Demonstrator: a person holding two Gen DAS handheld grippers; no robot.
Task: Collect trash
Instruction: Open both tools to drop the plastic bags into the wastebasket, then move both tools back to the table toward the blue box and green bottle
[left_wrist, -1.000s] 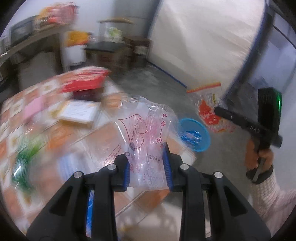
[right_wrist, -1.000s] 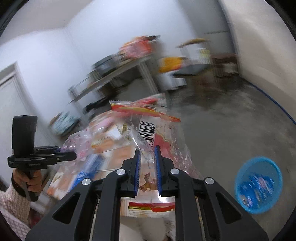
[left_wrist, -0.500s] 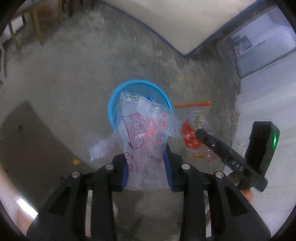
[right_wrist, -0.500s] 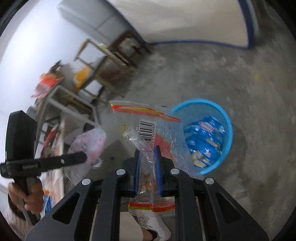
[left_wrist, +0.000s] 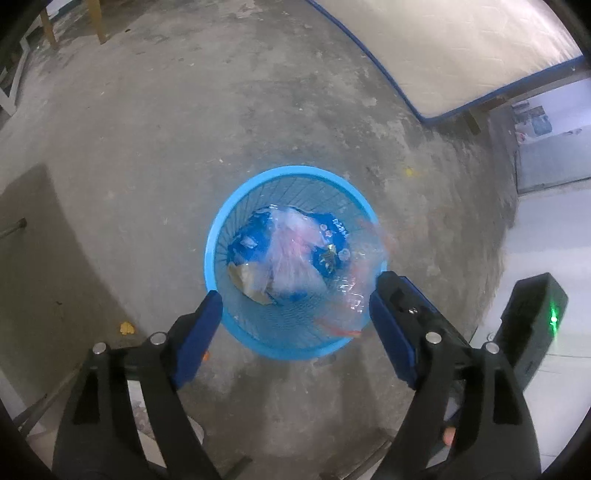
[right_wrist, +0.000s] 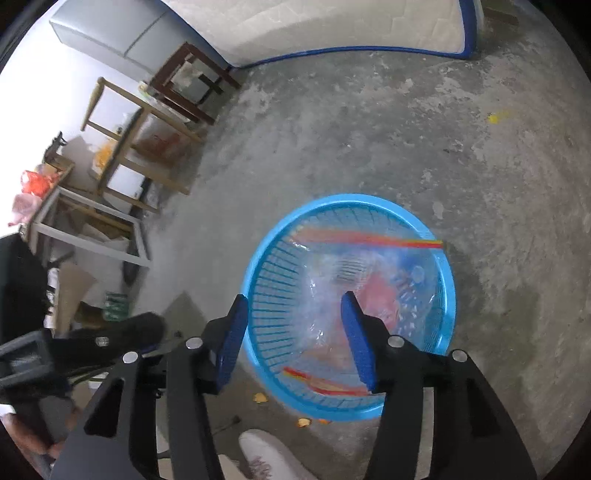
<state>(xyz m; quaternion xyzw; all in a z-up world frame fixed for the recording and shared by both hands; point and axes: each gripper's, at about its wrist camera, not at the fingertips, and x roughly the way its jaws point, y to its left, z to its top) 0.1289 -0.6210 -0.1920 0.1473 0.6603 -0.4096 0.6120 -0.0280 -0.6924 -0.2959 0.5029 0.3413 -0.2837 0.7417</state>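
With both sets of jaws spread wide and holding nothing, the left tool (left_wrist: 295, 314) and right tool (right_wrist: 291, 325) hovered over the blue basket (left_wrist: 218, 236), looking down into it. Left view: pink-printed clear bag (left_wrist: 291, 254) lay inside the basket, ahead of and between the blue pads (left_wrist: 203, 325), apart from them, on top of blue wrappers (left_wrist: 255, 236) and a brown scrap (left_wrist: 247, 280). Red-striped clear bag (left_wrist: 354, 295) was blurred, at the basket's right rim, just beside the right pad; contact unclear. Right view: same red-striped clear bag (right_wrist: 369, 280) sat within the basket (right_wrist: 255, 280) rim, blurred, red strip across the top, its lower edge near the right pad (right_wrist: 354, 343); touching or not, couldn't tell. Left pad sat over the basket's left rim. Basket stood on the bare concrete floor (right_wrist: 406, 129). Small orange crumbs (right_wrist: 260, 397) on the floor beside the basket's near edge. A white shoe (right_wrist: 266, 458) showed below the right tool. Wooden stools (right_wrist: 147, 122) and a blue-edged mattress (right_wrist: 332, 26) stood well apart, further back.
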